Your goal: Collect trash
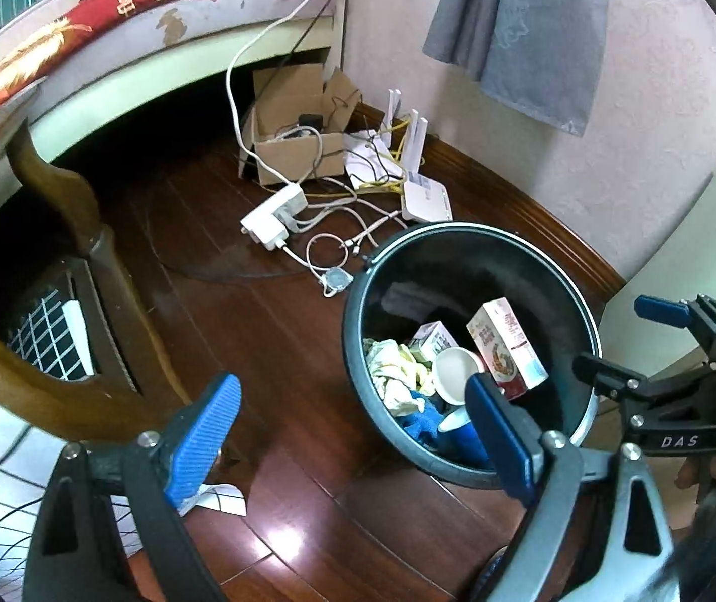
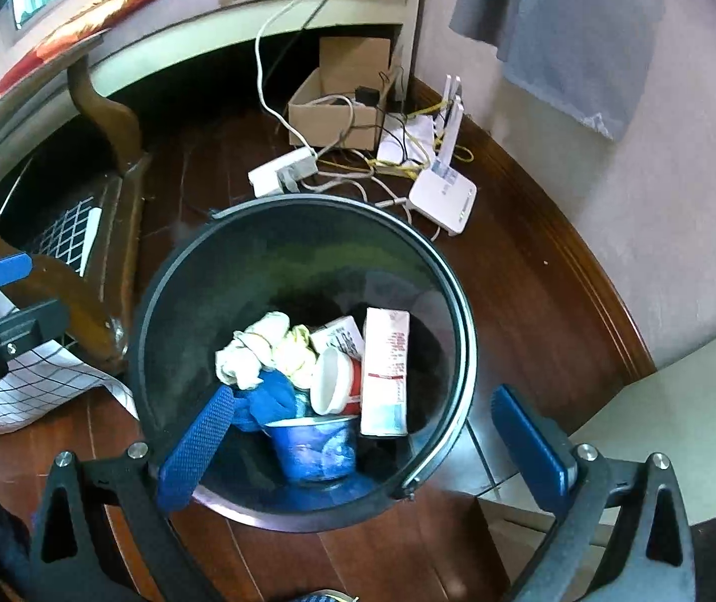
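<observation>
A dark round trash bin [image 2: 282,261] stands on the wooden floor. Inside it lie a blue cup [image 2: 315,446], a white and red cup [image 2: 335,381], a white carton [image 2: 385,371], crumpled tissue [image 2: 257,346] and a blue cloth [image 2: 270,396]. My right gripper [image 2: 365,446] hangs open over the bin's near side, nothing between its fingers. In the left wrist view the bin [image 1: 458,261] sits to the right. My left gripper [image 1: 352,431] is open and empty, its right finger over the bin's near rim. The right gripper's blue pad [image 1: 661,310] shows at the right edge.
Behind the bin lie a power strip [image 1: 275,215], a white router [image 2: 443,195], tangled cables [image 1: 352,241] and an open cardboard box [image 1: 297,150]. A carved wooden furniture leg [image 1: 102,271] and a checked white sheet [image 2: 46,376] stand left. The wall and skirting run right.
</observation>
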Motion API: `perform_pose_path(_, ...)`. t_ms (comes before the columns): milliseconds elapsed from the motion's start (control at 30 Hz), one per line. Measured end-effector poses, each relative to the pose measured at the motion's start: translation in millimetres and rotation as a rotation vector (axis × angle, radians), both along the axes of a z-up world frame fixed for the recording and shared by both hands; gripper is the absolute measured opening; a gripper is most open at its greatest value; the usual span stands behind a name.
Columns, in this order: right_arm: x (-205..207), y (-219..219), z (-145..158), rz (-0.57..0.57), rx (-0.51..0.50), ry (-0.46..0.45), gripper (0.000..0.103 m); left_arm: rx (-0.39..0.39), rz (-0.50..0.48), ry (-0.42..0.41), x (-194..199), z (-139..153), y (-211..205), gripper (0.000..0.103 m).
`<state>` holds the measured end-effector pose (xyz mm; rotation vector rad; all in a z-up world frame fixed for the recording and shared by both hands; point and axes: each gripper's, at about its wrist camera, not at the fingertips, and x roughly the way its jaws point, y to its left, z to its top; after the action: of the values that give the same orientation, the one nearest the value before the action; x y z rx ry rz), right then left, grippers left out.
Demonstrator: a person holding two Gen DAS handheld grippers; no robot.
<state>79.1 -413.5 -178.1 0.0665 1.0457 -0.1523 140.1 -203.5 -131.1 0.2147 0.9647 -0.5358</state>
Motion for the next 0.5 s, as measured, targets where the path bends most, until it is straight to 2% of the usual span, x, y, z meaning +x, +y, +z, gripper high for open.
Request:
perform_pose_path(233, -13.5, 26.9, 47.0, 0.016, -0.025, -0.058, 0.103, 0.029, 0.043, -0.061, -16.1, 39.7, 23.3, 0.092)
perform_pose_path(500, -47.1, 66.4, 107.5, -0.027, -0.023, -0.134, 0.103, -0.019, 0.079, -0.142, -49.8, 95.2, 69.0, 0.092)
